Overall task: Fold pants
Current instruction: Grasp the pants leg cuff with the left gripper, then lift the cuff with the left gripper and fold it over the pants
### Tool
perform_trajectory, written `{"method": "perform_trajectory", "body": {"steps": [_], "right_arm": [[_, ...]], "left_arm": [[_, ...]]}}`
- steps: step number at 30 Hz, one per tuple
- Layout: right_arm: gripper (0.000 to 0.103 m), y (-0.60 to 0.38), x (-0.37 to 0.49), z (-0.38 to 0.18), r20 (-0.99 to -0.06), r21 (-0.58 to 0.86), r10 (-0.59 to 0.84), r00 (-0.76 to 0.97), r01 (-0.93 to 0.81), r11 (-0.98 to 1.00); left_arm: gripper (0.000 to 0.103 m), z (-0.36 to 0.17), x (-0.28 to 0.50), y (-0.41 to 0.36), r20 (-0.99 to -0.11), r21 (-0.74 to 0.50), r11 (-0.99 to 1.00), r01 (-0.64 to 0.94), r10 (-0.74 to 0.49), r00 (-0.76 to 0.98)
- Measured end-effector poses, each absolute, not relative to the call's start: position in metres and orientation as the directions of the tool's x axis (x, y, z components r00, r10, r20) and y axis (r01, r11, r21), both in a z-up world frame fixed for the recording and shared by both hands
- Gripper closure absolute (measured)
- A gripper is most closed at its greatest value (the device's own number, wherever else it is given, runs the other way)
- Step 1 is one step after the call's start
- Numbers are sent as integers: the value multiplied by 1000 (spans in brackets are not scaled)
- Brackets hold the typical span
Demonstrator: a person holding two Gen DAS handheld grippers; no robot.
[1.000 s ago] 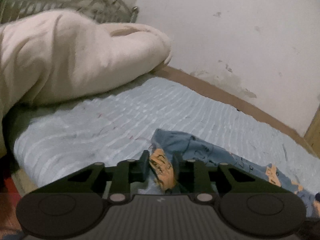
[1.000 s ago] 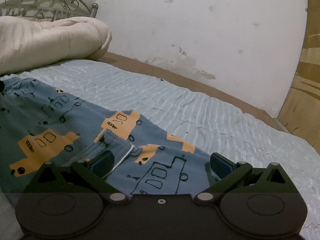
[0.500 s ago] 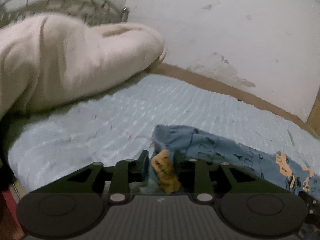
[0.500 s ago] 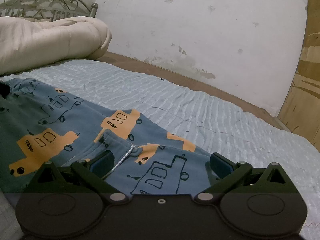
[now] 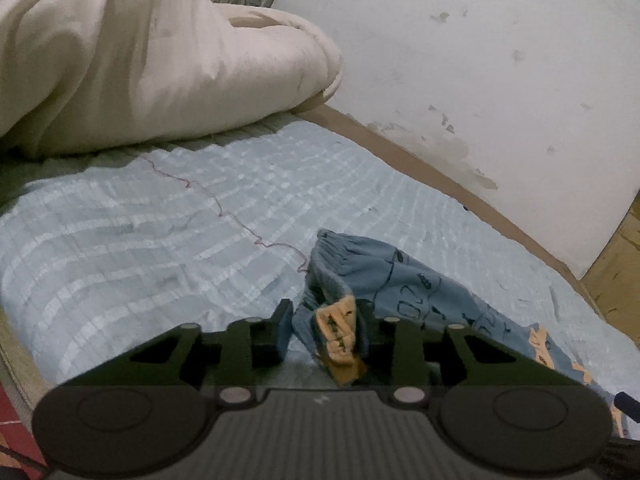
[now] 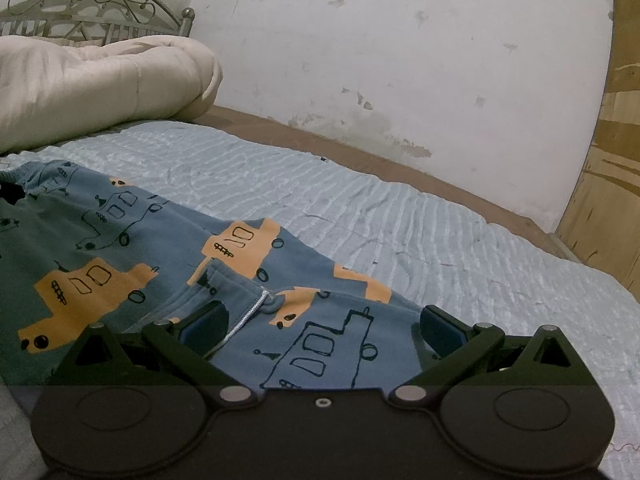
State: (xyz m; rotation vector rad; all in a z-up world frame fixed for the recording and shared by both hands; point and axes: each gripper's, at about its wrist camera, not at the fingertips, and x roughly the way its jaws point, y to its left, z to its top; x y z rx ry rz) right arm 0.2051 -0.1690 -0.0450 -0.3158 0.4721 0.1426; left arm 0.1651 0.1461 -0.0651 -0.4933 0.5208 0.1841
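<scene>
The blue truck-print pants (image 6: pixel 168 248) lie spread on the bed (image 6: pixel 400 216). The left claw (image 5: pixel 322 328) has just closed a little, with a bunched pant end between its jaws, though its left pad looks clear of the cloth. The right claw (image 6: pixel 322 322) sits wide open over the waistband, holding nothing. It should squeeze the cloth tight first, then lift slowly so the fold lands flat.

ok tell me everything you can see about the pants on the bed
The pants are soft blue knit with orange trucks and black outline drawings, plus a white drawstring. They lie spread and rumpled on the pale blue ribbed bedcover. One bunched end sits between the left tongs, against one pad only. The open right tongs straddle the drawstring part.
</scene>
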Motion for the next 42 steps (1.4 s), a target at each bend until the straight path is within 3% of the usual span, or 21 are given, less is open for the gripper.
{"method": "perform_trajectory", "body": {"steps": [8, 18, 21, 31, 38, 42], "right_arm": [[1, -167, 204, -46, -460, -273, 58, 886, -203, 940], [1, -175, 198, -35, -431, -223, 97, 897, -210, 952], [1, -186, 182, -19, -372, -171, 138, 918, -214, 962], [1, -245, 130, -4, -327, -156, 117, 938, -176, 972], [1, -301, 101, -4, -319, -134, 20, 947, -66, 989], [1, -332, 89, -11, -344, -53, -32, 938, 15, 998]], "left_arm": [[86, -61, 160, 132, -487, -356, 874, -331, 129, 864], [88, -13, 148, 106, -356, -292, 919, -265, 153, 922], [88, 12, 145, 84, -305, -261, 947, -185, 100, 947], [88, 74, 145, -24, -191, -119, 986, 117, -139, 972], [88, 75, 148, -107, -230, -17, 962, 272, -268, 935], [88, 59, 149, -158, -281, 68, 936, 346, -315, 907]]}}
